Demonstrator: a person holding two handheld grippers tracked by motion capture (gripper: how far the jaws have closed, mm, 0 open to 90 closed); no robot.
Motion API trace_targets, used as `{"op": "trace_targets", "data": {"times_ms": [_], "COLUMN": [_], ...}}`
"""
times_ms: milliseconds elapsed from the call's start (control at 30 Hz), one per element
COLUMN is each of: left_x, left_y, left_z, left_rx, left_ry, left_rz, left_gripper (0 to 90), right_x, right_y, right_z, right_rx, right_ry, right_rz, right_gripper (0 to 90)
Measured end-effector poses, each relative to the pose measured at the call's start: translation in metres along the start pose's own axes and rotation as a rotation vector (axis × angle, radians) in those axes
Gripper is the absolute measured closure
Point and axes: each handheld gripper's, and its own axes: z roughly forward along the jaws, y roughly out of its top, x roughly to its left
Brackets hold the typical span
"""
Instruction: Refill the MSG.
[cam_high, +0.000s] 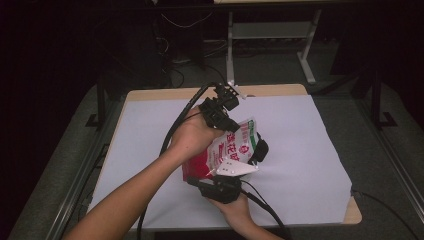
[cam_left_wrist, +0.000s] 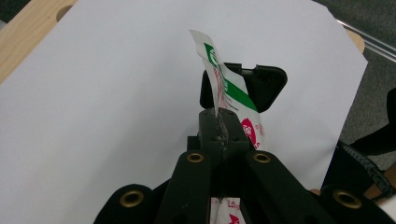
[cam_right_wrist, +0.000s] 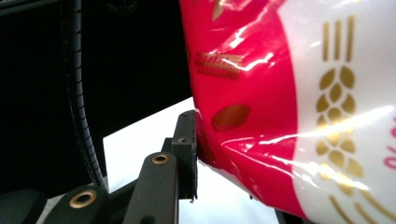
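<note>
Nearest the front edge of the table (cam_high: 320, 212), the right gripper (cam_high: 220, 187) sits low in the person's hand, aimed away and up at the bottom of a red-and-white snack bag (cam_high: 225, 150). Right gripper view: one black jaw presses flat against the bag's (cam_right_wrist: 280, 93) red lower corner, glossy film dimpled around it; the other jaw is hidden behind the bag. Judged pinching the bottom seam, though the closing itself cannot be confirmed from that side.

Bag held off the white sheet (cam_high: 300, 140), roughly over the sheet's middle, slightly toward the front, tilted with its top leaning toward the far edge. Nothing else on the sheet.

Farther out, the left gripper (cam_high: 227, 120) comes down from above onto the bag's top. Left gripper view: jaws pressed together on the thin top seal, the white-and-green flap (cam_left_wrist: 219, 74) standing up out of them (cam_left_wrist: 219, 126), crumpled at the bite. A black part of the other tool (cam_left_wrist: 261, 86) shows just behind the flap.

Reading of the hold: opposite ends gripped so the bag is stretched between the two tools, bottom anchored, top seal isolated. Looks like a set-up for tearing or peeling the seal open. Risk: film slipping from the lower jaw, since that grip is on a bulging corner rather than flat seam.

Beyond the far edge: dark floor, cables (cam_high: 175, 20), a grey table frame (cam_high: 270, 35).
</note>
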Motion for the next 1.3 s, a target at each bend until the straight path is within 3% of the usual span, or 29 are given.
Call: {"op": "trace_targets", "data": {"times_ms": [133,1300], "left_x": [-0.0009,-0.0036], "left_y": [0.0016,0.0081], "left_z": [-0.0027,-0.0048], "left_rx": [-0.005,0.004], "left_ry": [-0.002,0.008], "left_rz": [0.003,0.016], "left_gripper": [90.0,90.0], "right_x": [-0.0019,-0.0013], "right_y": [-0.0003,0.0026], "right_z": [-0.0001,-0.0021], "right_rx": [-0.008,-0.032], "right_ry": [0.006,0.01], "right_rz": [0.027,0.035], "right_gripper": [68.7,68.8]}}
